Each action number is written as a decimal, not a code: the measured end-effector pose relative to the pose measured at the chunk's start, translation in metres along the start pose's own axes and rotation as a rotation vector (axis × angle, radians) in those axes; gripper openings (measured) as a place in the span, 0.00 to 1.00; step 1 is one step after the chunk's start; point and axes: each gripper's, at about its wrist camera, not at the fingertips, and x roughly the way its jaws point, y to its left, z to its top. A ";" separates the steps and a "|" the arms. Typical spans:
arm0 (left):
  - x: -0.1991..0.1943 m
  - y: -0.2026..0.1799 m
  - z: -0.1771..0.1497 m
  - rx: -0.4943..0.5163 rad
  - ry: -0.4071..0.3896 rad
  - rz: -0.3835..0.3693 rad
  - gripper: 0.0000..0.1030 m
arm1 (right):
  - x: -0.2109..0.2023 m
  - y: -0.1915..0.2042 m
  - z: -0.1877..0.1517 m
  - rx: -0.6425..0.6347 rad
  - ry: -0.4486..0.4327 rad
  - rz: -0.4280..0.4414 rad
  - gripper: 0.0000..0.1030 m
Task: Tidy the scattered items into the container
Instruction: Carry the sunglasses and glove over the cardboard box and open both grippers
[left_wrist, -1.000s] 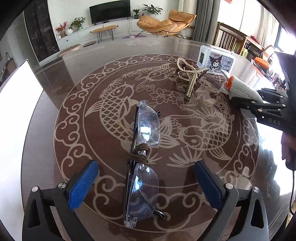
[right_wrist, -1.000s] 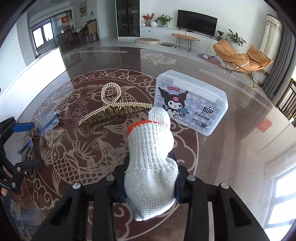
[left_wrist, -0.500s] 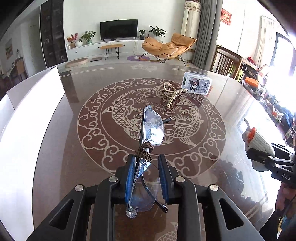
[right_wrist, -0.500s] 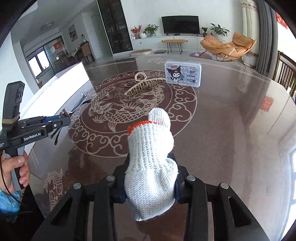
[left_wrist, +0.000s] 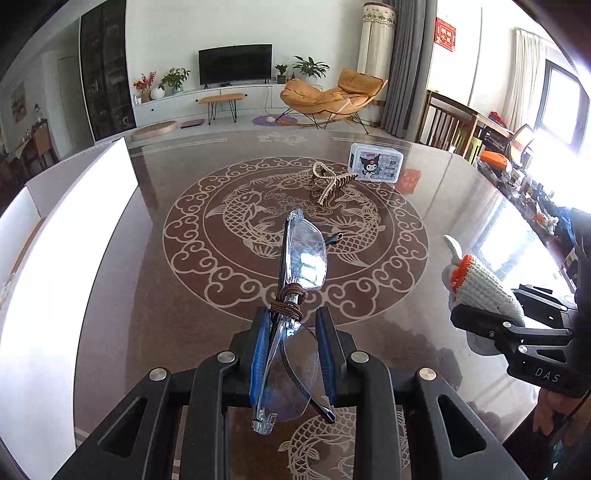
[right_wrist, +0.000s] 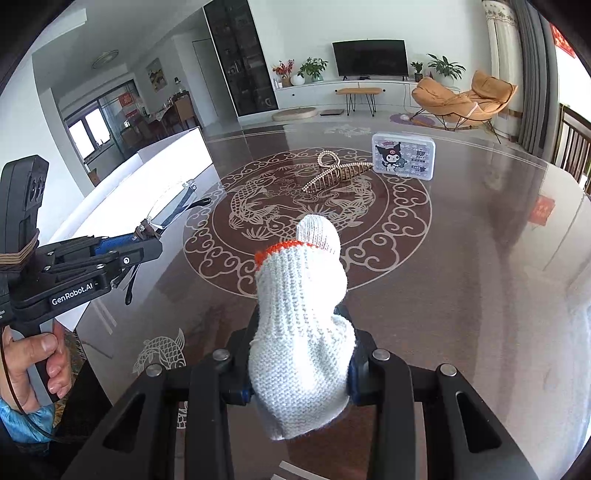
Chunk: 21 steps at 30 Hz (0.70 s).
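- While both grippers were loaded, nothing could be seen inside the white container (left_wrist: 74, 206) at the table's left edge; its interior stayed hidden in both views.
- The left gripper (left_wrist: 293, 354) was clamped on the clear glasses (left_wrist: 304, 254) near the bridge, where a brown cord was wound, and held them off the table (left_wrist: 424, 192).
- The right gripper (right_wrist: 299, 373) was clenched around a white knit glove (right_wrist: 301, 317) with an orange band, also lifted.
- The pearl hair claw (right_wrist: 338, 173) and the small cartoon box (right_wrist: 403, 157) lay on the far side of the table, just beside each other, apparently left to collect.
- Both grippers pointed forward and downward over the near table, side by side and apart; a hand (right_wrist: 40, 365) gripped the left handle.
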 end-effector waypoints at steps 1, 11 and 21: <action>0.003 0.002 -0.005 -0.015 0.016 -0.021 0.24 | 0.004 0.005 -0.002 -0.014 0.012 0.004 0.35; -0.060 0.069 0.007 -0.153 -0.058 -0.093 0.24 | 0.036 0.095 0.043 -0.200 0.043 0.108 0.35; -0.121 0.268 0.074 -0.279 -0.120 0.175 0.24 | 0.069 0.264 0.197 -0.461 -0.061 0.290 0.35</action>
